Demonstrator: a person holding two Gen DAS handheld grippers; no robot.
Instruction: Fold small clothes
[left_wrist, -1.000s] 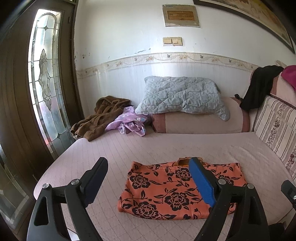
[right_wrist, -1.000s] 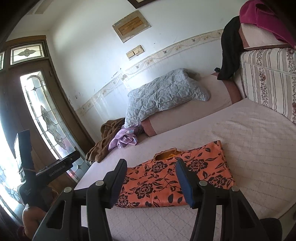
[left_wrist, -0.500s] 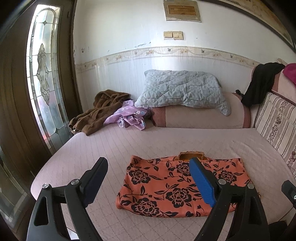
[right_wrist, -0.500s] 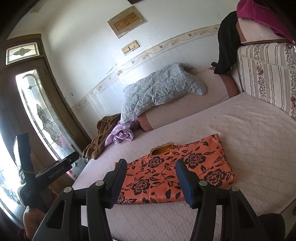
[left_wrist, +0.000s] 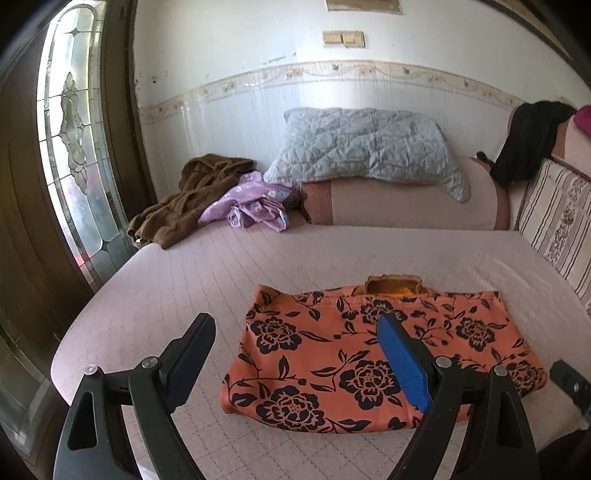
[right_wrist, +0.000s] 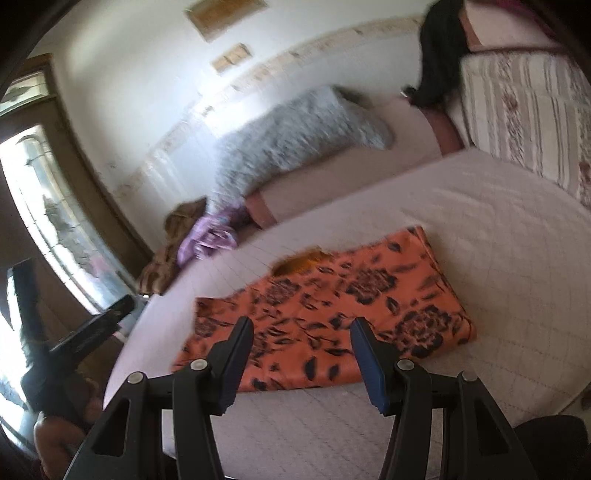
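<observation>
Nothing is held: the left gripper (left_wrist: 295, 354) is spread wide and the right gripper (right_wrist: 301, 354) half-spread, both short of the orange floral garment (left_wrist: 369, 350). If only its top layer is pinched, the fold could be dragged askew.

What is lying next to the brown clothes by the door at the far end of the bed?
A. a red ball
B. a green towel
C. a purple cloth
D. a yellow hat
C. A crumpled purple cloth lies against the brown clothes at the far end of the bed, beside the grey quilted pillow.
</observation>
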